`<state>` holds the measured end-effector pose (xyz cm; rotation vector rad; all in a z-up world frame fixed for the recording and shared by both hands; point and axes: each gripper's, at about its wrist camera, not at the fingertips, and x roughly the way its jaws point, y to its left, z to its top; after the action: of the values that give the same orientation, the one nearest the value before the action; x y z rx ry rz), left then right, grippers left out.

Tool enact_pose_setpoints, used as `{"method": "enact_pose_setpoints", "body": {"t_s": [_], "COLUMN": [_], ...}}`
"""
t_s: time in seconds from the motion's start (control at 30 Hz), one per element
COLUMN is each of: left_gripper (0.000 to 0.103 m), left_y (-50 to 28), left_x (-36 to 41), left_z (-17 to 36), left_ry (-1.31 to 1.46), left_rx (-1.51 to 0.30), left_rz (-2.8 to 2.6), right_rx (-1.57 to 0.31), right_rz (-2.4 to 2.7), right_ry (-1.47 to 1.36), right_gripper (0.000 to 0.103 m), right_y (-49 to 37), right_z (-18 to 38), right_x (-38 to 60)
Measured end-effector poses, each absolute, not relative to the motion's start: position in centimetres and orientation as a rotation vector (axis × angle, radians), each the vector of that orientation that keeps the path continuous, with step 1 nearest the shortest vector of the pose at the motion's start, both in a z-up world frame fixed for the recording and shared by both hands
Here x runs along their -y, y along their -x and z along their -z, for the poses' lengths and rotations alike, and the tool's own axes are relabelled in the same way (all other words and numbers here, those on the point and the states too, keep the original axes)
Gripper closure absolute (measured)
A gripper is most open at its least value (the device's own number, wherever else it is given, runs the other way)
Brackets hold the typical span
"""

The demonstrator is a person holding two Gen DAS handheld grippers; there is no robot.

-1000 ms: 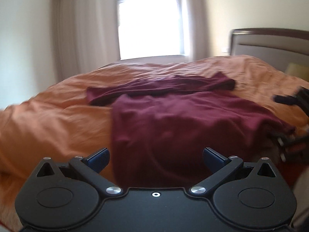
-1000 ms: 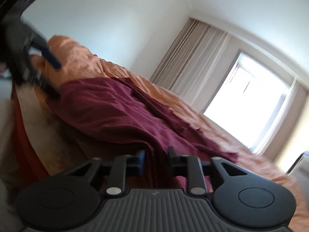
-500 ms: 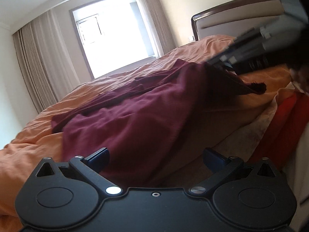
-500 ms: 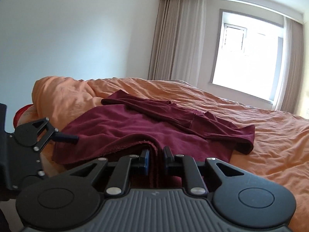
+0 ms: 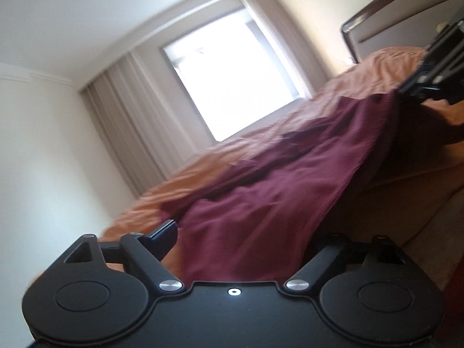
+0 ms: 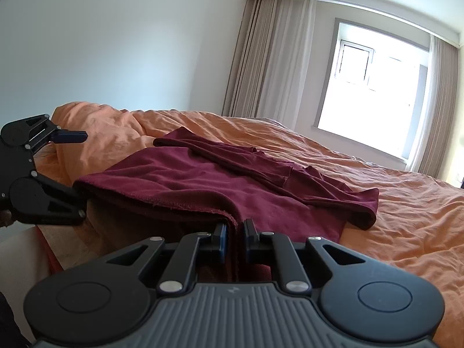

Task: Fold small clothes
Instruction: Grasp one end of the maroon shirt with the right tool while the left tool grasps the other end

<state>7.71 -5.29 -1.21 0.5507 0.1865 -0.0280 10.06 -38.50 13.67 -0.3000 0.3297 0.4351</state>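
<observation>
Left gripper: at the left bed edge, jaws wide and closing; the near left corner of the shirt hem lies between them, pads not pressing on it; upper finger clear above the cloth

Shirt: maroon, spread flat on the bed near its front edge; sleeve and far part folded across the top; near hem raised off the bed edge

Right gripper: jaws nearly closed, closing, pinching the right part of the hem, cloth hanging between the pads

Bed: orange duvet, rumpled, heaped at the left

Curtains: beige, hang at both sides of the window

Window: bright, on the far wall

Headboard: dark-framed, padded, seen at the right in the left wrist view
</observation>
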Motion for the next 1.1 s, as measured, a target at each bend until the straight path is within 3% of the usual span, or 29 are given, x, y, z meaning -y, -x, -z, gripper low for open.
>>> {"method": "enact_pose_setpoints", "body": {"t_s": [0.2, 0.33, 0.43, 0.53, 0.6, 0.7, 0.83, 0.97, 1.1], "left_gripper": [0.028, 0.059, 0.072, 0.074, 0.074, 0.09, 0.095, 0.096, 0.096], "left_y": [-7.0, -6.3, -5.5, -5.4, -5.8, -6.3, -6.5, -6.8, -7.9], "left_x": [2.9, 2.9, 3.4, 3.5, 3.2, 2.8, 2.9, 3.4, 3.7], "left_z": [0.7, 0.4, 0.7, 1.1, 1.1, 0.5, -1.1, -3.4, -5.9], "left_ry": [-0.527, -0.537, -0.603, -0.637, -0.633, -0.571, -0.515, -0.494, -0.437], "left_rx": [-0.182, -0.179, -0.159, -0.161, -0.172, -0.21, -0.203, -0.176, -0.198], "left_rz": [-0.02, 0.06, 0.092, 0.101, 0.094, 0.101, 0.1, 0.107, 0.136], "right_rx": [-0.338, -0.338, -0.348, -0.387, -0.422, -0.449, -0.392, -0.338, -0.315], "right_rz": [-0.436, -0.431, -0.432, -0.426, -0.434, -0.428, -0.403, -0.367, -0.281], "right_ry": [0.31, 0.301, 0.306, 0.324, 0.34, 0.388, 0.453, 0.53, 0.663], "right_gripper": [0.089, 0.089, 0.087, 0.066, 0.064, 0.048, 0.029, 0.023, 0.027], "right_y": [-9.9, -9.7, -9.6, -9.5, -9.4, -8.8, -7.7, -7.5, -7.6], "right_z": [-13.3, -13.2, -12.9, -11.8, -10.7, -9.2, -8.5, -8.1, -6.7], "right_x": [38.4, 38.7, 38.6, 38.3, 38.0, 37.4, 36.3, 35.1, 33.5]}}
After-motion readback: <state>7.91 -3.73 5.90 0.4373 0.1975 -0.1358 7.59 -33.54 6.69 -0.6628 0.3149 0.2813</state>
